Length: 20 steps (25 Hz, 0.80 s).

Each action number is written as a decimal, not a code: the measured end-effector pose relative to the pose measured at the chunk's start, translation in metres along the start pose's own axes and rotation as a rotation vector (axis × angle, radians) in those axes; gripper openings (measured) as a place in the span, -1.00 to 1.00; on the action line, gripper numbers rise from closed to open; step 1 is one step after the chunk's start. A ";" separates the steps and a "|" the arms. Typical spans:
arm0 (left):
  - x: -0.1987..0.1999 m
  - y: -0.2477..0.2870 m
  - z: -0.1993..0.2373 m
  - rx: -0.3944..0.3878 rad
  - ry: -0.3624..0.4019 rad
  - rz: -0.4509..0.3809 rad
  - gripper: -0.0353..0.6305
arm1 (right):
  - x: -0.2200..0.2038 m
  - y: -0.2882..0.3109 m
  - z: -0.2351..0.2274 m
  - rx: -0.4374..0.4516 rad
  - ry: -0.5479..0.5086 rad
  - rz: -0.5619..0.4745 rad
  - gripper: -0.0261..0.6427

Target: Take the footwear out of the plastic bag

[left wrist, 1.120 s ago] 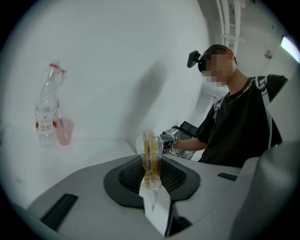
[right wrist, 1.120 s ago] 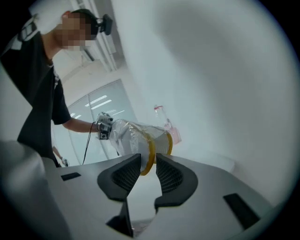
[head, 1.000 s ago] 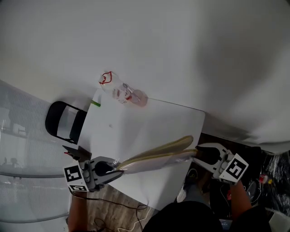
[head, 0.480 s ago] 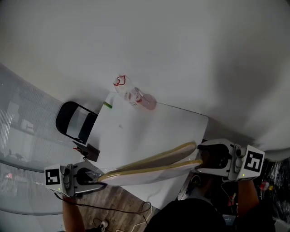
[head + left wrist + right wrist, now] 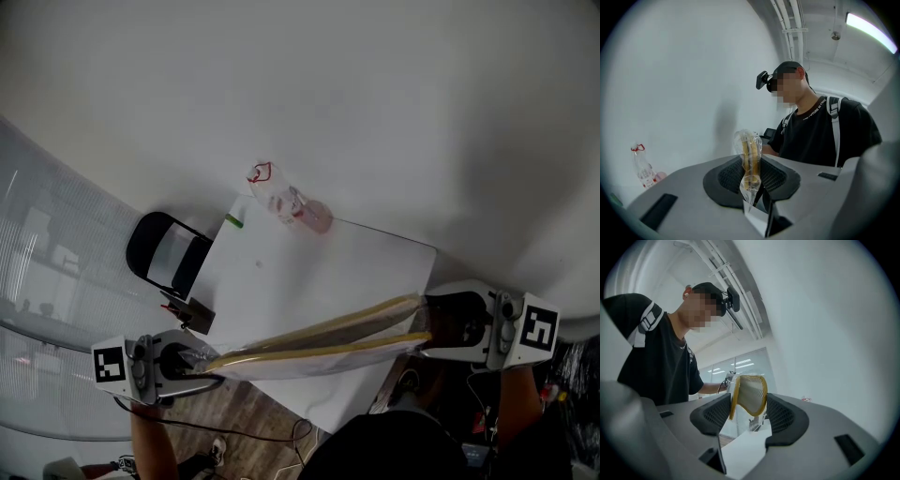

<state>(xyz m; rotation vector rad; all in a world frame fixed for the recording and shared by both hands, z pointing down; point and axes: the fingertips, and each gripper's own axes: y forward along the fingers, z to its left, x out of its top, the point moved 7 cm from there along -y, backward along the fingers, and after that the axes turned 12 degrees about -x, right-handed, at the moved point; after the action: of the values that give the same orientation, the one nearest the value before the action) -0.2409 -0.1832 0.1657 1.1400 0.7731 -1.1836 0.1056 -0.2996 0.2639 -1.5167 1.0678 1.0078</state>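
Note:
A pair of flat yellow-edged slippers (image 5: 319, 342) in a clear plastic bag (image 5: 281, 361) hangs stretched between my two grippers, above the white table's (image 5: 300, 272) near edge. My left gripper (image 5: 202, 361) is shut on the bag's tapered end (image 5: 751, 185), and the slippers (image 5: 750, 150) run away from it. My right gripper (image 5: 429, 323) is at the other end. Its jaws are opening, with the slippers' rounded end (image 5: 749, 394) between them and the pads not clearly pressing on it.
A clear bottle with a red loop (image 5: 286, 202) lies at the table's far edge, also seen in the left gripper view (image 5: 643, 168). A green item (image 5: 232, 221) sits near it. A black chair (image 5: 169, 253) and a small dark object (image 5: 192, 314) stand left of the table.
The grippers have moved apart, left one further left and right one further right, drawing the bagged slippers out long. The right gripper's jaws have widened around the slippers' end.

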 end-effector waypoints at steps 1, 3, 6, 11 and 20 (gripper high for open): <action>-0.001 -0.002 0.002 0.021 0.008 -0.003 -0.60 | -0.001 -0.001 0.000 0.012 0.010 0.000 -0.18; -0.002 -0.006 0.007 0.062 0.029 -0.009 -0.60 | -0.004 -0.002 0.000 0.039 0.029 0.019 -0.21; -0.004 -0.009 0.013 0.115 0.058 -0.030 -0.60 | -0.008 -0.005 0.001 0.049 0.015 0.074 -0.25; -0.008 0.008 0.009 0.035 0.026 -0.039 -0.60 | -0.013 0.000 -0.006 -0.123 -0.104 0.135 -0.25; 0.015 0.022 -0.015 -0.063 0.035 -0.104 -0.60 | -0.025 -0.010 -0.010 -0.049 0.063 0.115 -0.24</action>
<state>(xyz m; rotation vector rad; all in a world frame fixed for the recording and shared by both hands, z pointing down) -0.2144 -0.1734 0.1537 1.0819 0.8996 -1.2194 0.1098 -0.3042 0.2916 -1.5498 1.1939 1.0775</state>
